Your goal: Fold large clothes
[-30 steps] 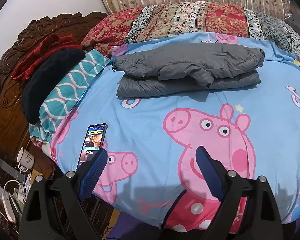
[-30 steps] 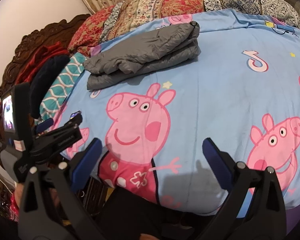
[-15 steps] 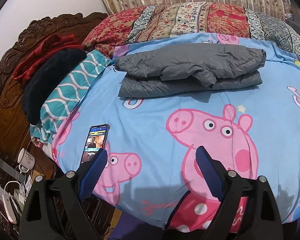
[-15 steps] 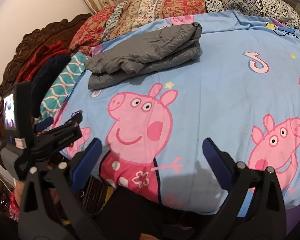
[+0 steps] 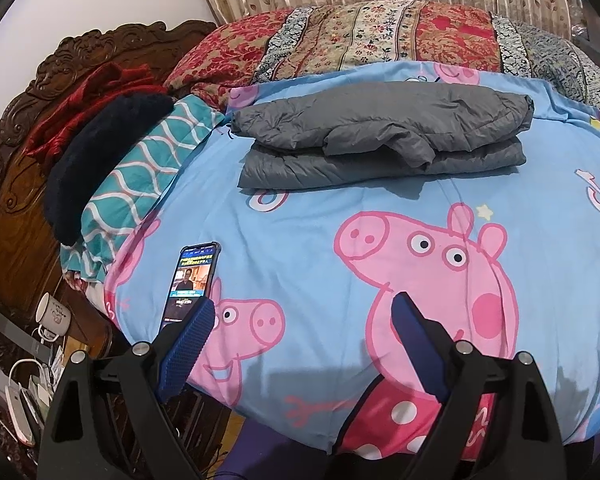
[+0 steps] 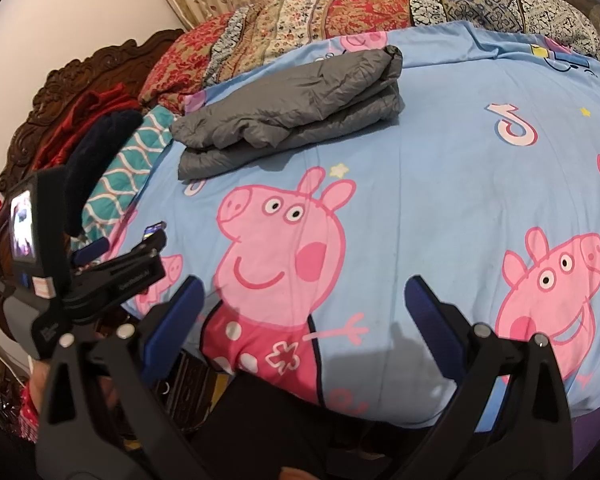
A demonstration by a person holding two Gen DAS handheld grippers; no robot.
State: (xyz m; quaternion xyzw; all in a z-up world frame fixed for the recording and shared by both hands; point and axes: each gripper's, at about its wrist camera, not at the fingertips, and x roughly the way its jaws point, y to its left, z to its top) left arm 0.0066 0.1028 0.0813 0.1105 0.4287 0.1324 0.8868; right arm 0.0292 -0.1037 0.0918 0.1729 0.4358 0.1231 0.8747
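Open sheet (image 5: 340,208) before jacket (image 5: 380,136); phone (image 5: 190,280) at left edge.

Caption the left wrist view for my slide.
Open left hand-held gripper above cartoon-pig bedsheet; folded grey jacket beyond, phone nearby.

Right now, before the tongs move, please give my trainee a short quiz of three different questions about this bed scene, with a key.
1. True or false: the grey padded jacket lies folded on the blue cartoon-pig sheet.
2. Which object lies on the sheet just ahead of the left tongs?
A. a mug
B. a smartphone with a lit screen
C. a book
3. Fill in: both the left tongs and the right tongs are ____ and hold nothing.

Key:
1. True; it lies in stacked layers near the patterned quilt.
2. B, the smartphone.
3. open; each pair of blue pads is wide apart over the sheet.
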